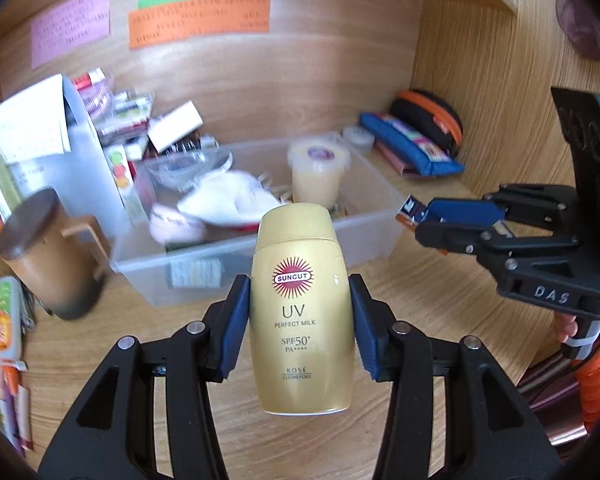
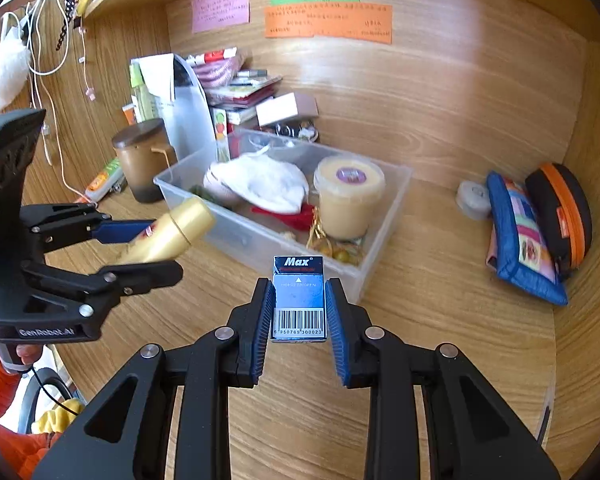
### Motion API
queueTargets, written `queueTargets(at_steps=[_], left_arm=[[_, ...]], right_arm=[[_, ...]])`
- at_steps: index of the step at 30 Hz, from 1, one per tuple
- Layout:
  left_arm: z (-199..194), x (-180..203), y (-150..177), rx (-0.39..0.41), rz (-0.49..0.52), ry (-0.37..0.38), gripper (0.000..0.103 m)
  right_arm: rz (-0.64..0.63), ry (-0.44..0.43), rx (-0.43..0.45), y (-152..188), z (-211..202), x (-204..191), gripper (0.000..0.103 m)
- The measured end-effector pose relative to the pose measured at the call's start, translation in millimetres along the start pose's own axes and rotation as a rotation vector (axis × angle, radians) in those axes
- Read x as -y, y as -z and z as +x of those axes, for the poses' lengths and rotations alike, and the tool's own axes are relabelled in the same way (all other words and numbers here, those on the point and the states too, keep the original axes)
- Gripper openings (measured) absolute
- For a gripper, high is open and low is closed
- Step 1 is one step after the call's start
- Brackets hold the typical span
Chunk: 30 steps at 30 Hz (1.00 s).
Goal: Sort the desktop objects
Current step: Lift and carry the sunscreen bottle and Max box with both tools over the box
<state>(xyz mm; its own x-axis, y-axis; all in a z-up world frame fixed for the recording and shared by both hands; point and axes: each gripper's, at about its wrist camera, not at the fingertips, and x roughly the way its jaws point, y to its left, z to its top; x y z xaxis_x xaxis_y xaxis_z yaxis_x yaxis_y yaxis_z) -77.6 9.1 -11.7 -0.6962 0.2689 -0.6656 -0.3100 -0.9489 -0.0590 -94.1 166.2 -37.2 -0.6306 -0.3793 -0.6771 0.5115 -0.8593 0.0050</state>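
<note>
On wooden desk (image 2: pixel 440 280), clear bin (image 2: pixel 384 216), sticky notes (image 2: pixel 328 20)

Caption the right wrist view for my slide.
Right hand-held gripper holds a staples box before the clear bin.

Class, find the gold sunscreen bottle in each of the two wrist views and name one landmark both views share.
Left wrist view: sunscreen bottle stands centre, clamped in the left gripper.
Right wrist view: sunscreen bottle lies at left, tilted, in the same gripper.
Shared landmark: the clear plastic bin behind it.
</note>
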Motion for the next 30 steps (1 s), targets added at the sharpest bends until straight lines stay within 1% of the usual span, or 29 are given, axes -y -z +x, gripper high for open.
queueTargets(at_steps=[3,9,18,20,22,23,24,30], left_arm=[[-3.1,-10.7,-12.3,0.019,-0.011,-0.012,0.048],[0.8,-27.2,-27.1,0.030,-0.031,-0.016,0.048],[19.1,-47.8,-47.7,0.029,-0.045,-0.032,0.047],[23.9,-52.8,-51.0,0.022,-0.052,-0.027,0.045],[31.3,-58.7,-54.2,0.009,-0.059,-0.024,0.039],[34.0,-60.7,-55.3,0.005,-0.060,-0.018,0.034],[38.7,-62.8,-56.4,-0.005,-0.059,-0.023,0.027],[67.0,-78.8,-60.3,-0.059,-0.074,-0.021,0.026]], right_arm=[[-0.004,0.003,0.012,-9.6,0.6,-1.3,0.025],[-0.003,-0.004,0.025,-28.4,9.3,-0.3,0.025],[-0.010,-0.024,0.024,-50.8,33.9,2.5,0.025],[-0.010,-0.029,0.017,-54.2,41.0,3.6,0.025],[-0.008,-0.034,0.008,-57.0,49.4,5.1,0.025],[-0.009,-0.038,0.004,-58.6,54.3,5.7,0.025],[-0.008,-0.041,-0.003,-60.0,59.7,6.1,0.025],[-0.022,-0.056,-0.046,-65.3,90.4,2.9,0.025]])
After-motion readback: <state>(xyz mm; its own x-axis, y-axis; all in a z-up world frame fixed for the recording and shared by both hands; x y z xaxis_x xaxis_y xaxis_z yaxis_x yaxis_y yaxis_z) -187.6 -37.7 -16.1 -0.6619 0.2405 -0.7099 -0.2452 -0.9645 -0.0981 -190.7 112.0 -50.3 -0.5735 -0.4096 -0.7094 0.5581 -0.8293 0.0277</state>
